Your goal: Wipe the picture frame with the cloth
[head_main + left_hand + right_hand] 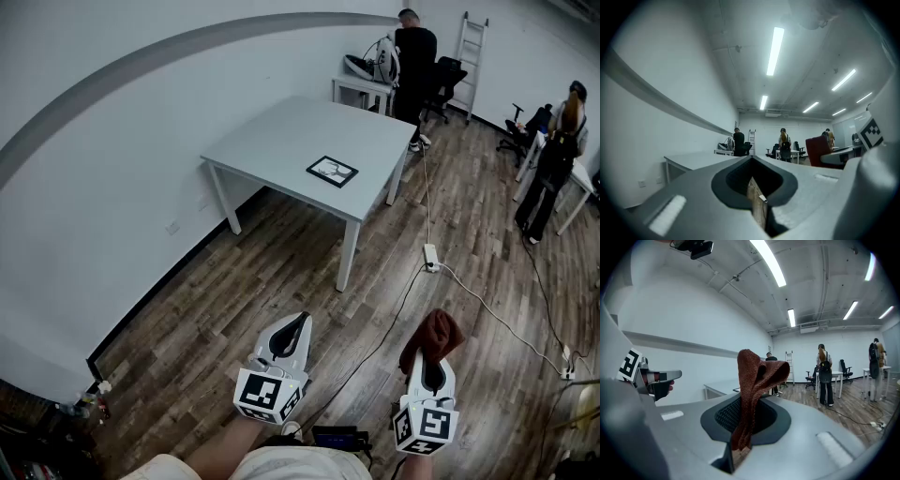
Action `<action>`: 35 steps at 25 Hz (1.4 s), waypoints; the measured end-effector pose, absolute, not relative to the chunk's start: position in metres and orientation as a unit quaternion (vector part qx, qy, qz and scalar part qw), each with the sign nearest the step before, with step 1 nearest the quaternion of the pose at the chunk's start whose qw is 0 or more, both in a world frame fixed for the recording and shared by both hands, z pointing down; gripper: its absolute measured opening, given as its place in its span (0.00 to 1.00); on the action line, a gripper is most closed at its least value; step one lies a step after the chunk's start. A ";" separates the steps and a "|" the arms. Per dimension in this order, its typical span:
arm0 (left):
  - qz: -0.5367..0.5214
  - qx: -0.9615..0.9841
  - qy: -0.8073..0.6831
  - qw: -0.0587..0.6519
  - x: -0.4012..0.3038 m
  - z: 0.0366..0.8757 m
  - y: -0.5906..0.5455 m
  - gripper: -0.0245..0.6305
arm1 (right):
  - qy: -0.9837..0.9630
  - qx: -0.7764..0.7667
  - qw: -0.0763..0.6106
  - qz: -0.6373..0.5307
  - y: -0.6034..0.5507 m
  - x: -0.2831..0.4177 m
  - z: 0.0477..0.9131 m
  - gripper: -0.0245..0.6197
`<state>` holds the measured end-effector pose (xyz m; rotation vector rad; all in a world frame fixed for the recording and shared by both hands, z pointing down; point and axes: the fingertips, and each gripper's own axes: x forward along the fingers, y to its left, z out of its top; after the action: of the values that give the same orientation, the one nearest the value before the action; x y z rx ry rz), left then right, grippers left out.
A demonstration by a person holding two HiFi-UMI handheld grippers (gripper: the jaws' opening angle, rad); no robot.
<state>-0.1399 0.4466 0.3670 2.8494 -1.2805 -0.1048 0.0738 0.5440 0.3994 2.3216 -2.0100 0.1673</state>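
A black picture frame (332,171) lies flat near the front edge of a grey table (281,141), well ahead of both grippers. My right gripper (433,343) is shut on a rust-brown cloth (431,336), which stands up between its jaws as the folded cloth (752,390) in the right gripper view. My left gripper (292,330) is shut with nothing in it, its jaws meeting in a thin line (757,206). Both grippers hang over the wooden floor, far short of the table.
A cable runs across the floor to a power strip (431,256) right of the table. A person in black (412,66) stands at a far desk, another person (551,169) stands at the right. A ladder (469,56) leans on the back wall. Office chairs stand nearby.
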 end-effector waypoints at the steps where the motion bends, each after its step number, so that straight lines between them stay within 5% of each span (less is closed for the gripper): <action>1: -0.034 0.912 -0.409 0.009 -0.140 0.367 0.447 0.04 | -0.653 0.755 0.033 0.055 0.545 0.074 0.399 0.13; 35: -0.023 0.908 -0.419 0.003 -0.085 0.369 0.473 0.04 | -0.667 0.742 0.004 0.063 0.555 0.125 0.403 0.13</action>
<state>-0.0848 0.4729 0.3690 2.8465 -1.3139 -0.0729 0.1247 0.5553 0.4028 2.3255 -2.0904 0.1988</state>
